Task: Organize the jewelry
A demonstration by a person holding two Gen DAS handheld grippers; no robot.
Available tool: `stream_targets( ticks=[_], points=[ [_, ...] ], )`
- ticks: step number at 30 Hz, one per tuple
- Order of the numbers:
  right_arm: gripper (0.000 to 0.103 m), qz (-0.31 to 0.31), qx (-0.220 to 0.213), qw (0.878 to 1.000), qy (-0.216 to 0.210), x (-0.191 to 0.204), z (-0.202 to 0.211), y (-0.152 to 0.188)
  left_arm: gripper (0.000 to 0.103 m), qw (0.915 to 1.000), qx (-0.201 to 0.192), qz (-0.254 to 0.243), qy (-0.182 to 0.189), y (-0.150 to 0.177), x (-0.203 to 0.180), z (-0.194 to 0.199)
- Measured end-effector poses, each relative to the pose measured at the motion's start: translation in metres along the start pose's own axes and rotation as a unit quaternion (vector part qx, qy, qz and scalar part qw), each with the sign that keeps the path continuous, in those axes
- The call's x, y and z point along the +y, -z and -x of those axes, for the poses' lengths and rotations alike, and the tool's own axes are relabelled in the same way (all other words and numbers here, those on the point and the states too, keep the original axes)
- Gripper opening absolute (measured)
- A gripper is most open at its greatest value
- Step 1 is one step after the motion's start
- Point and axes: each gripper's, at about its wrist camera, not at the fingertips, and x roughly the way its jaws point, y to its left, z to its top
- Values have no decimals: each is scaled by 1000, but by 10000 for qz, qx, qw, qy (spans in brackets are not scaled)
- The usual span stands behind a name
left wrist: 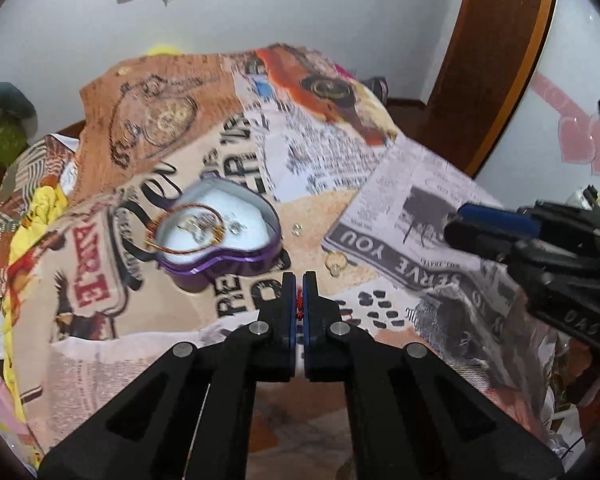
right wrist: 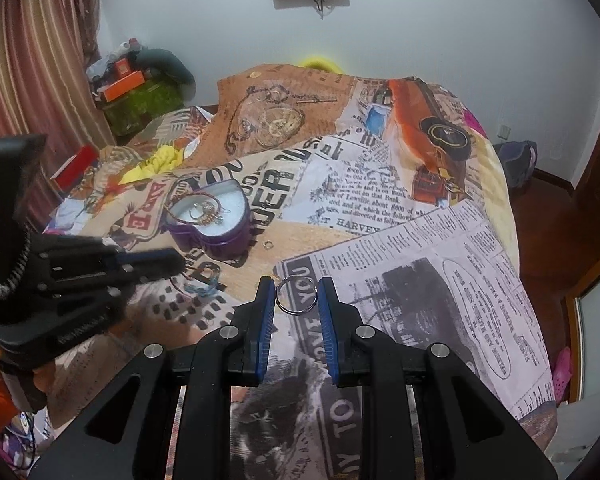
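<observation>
A purple heart-shaped tin (left wrist: 220, 258) with white lining stands open on the printed bedspread; several jewelry pieces and a thin red-gold bangle (left wrist: 188, 228) lie in it. It also shows in the right wrist view (right wrist: 220, 240). My left gripper (left wrist: 299, 280) is shut on a red cord (left wrist: 299, 304), just right of the tin. A gold ring (left wrist: 335, 262) and a small clear stud (left wrist: 297, 229) lie on the bed nearby. My right gripper (right wrist: 297, 286) is open around a silver ring (right wrist: 296, 294) lying on the bedspread. A blue-green cord (right wrist: 202, 286) lies under my left gripper (right wrist: 176, 260).
The bedspread (right wrist: 420, 240) covers a bed with a rumpled yellow cloth (right wrist: 160, 164) at the far left. A green bag with boxes (right wrist: 140, 100) stands in the far corner by a curtain. A wooden door frame (left wrist: 492, 80) stands to the right.
</observation>
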Motion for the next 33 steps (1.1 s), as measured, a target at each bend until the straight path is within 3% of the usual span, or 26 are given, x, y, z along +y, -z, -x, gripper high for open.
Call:
stream_targets(
  ticks=[16, 33],
  points=[
    [20, 195, -255, 9993, -172, 29, 0, -23, 1, 9964, -793, 170, -245, -19, 30, 54],
    [20, 283, -296, 9983, -424, 46, -32, -50, 1, 9933, -1044, 364, -334, -38, 59, 48]
  ],
)
